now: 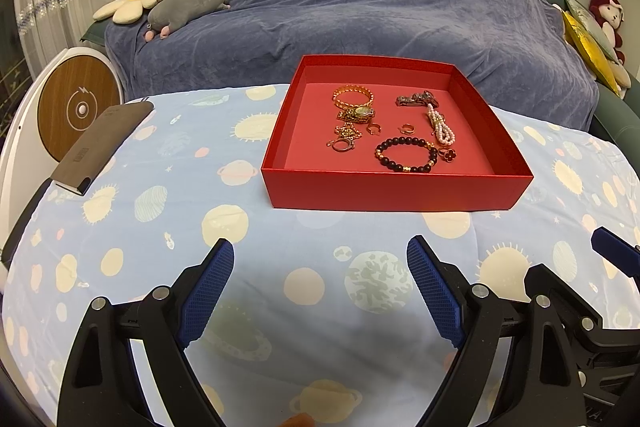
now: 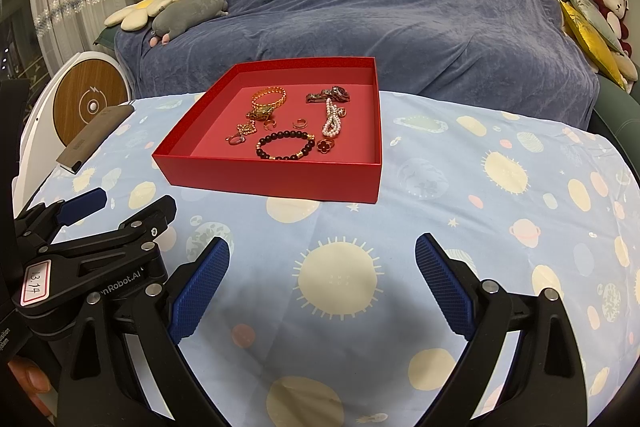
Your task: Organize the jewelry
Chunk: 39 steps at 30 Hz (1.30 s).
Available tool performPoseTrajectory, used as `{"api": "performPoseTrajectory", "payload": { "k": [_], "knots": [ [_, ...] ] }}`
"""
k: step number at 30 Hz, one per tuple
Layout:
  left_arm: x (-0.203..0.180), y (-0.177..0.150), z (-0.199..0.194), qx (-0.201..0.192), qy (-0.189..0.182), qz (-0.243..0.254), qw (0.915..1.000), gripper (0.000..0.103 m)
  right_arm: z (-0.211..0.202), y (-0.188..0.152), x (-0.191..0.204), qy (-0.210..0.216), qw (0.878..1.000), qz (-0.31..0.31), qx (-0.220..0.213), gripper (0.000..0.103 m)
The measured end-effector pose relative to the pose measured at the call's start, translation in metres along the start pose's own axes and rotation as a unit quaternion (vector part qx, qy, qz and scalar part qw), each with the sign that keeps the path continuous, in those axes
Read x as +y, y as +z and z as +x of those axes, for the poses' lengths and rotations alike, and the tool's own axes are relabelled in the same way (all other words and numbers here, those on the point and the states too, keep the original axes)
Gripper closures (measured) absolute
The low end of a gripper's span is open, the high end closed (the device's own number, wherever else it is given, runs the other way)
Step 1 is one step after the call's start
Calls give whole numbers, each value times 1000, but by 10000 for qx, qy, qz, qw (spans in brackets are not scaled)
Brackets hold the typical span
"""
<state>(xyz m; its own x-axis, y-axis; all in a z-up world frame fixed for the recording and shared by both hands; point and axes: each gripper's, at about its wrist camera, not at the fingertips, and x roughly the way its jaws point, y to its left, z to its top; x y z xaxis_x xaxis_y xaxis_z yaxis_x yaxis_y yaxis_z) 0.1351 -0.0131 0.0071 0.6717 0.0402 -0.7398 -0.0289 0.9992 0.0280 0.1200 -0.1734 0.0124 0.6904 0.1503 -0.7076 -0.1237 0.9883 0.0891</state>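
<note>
Left wrist view is showing the left tongs [image 1: 320, 267] hanging spread wide over the near edge of the counter [image 1: 280, 247], with nothing between the blue pads. The right tongs [image 2: 322, 263] are likewise standing wide apart and holding nothing, and are sitting just beside the left pair.

The red box [image 1: 396, 193] is resting toward the far edge of the counter, ahead of both tongs and well apart from them. All the jewelry that is showing is lying inside it: a gold bangle [image 1: 353, 96] and a dark watch [image 1: 416, 99] along the far wall, a pearl strand [image 1: 439, 127] running near to far by the right wall, two small rings [image 1: 375, 128] in the middle, a gold pendant cluster [image 1: 343, 139] to the left, and a dark bead bracelet [image 1: 406, 155] with a flower ring [image 1: 447, 154] nearest the front wall. No piece is showing on the cloth outside the box.

The box is lying slightly right of centre for the left tongs and left of centre for the right tongs, so it is sitting roughly between the two; neither is clearly nearer. The bead bracelet, a flat loop stretched left to right, is the closest piece to both.

This layout is fitting either jewelry already gathered into the box or pieces waiting to be sorted out of it; the pictures are not settling which.
</note>
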Motion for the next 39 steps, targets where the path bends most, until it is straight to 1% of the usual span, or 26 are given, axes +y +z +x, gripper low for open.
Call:
{"api": "performPoseTrajectory", "payload": {
  "k": [22,31,39],
  "knots": [
    [2,0,-3,-7,29,-29,10000,17,0,1,0,-17,10000,-27,-1,11],
    [4,0,-1,43,-45,-110,9999,17,0,1,0,-17,10000,-25,-1,11],
    [3,-1,-1,49,2,-109,9999,17,0,1,0,-17,10000,-26,2,11]
  ]
}}
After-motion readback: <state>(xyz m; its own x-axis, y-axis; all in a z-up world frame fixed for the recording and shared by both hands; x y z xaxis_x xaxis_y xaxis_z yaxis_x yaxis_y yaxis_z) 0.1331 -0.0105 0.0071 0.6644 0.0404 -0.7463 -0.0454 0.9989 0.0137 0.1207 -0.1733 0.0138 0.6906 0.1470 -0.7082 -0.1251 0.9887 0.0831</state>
